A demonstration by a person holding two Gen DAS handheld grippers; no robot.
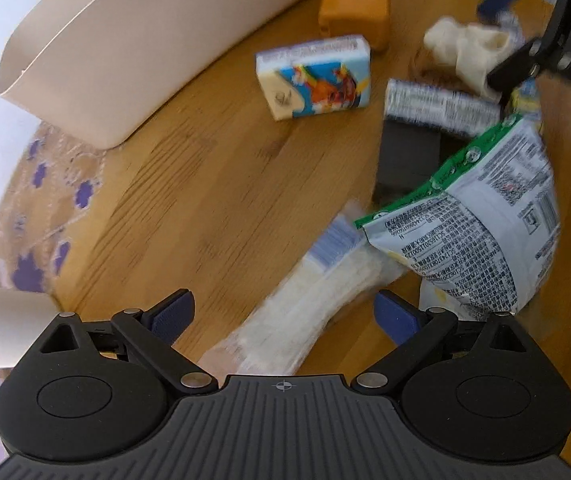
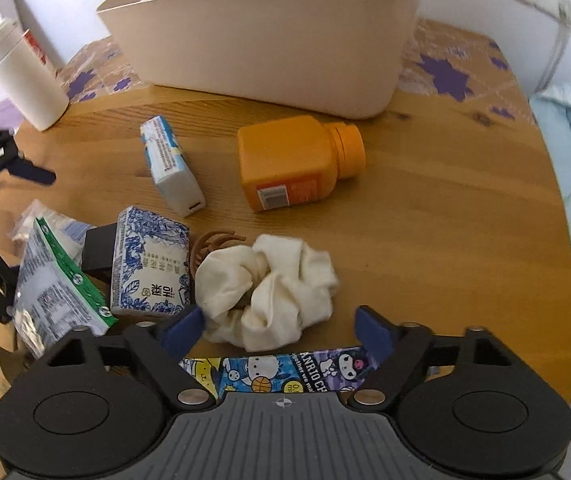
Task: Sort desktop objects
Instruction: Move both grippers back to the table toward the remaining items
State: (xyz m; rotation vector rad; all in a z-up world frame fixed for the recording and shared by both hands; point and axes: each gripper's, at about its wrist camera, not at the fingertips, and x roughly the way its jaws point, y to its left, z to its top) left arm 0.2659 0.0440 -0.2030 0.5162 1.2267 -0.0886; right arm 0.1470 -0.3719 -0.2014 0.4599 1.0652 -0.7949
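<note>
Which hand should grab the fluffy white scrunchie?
The right one, probably. The right gripper is open with the white scrunchie lying right between its fingers. The left gripper is open over a clear packet instead, and from there the scrunchie sits far off.

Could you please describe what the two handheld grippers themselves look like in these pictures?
The left gripper and right gripper match: black linkage arms with silver pivot pins, dark blue finger pads, round black side housings, and a ribbed grey body marked with a small crosshair.

Orange bottle (image 2: 297,164), cream scrunchie (image 2: 269,292), beige bin (image 2: 269,48), blue-and-white floral tissue pack (image 2: 151,268).
</note>
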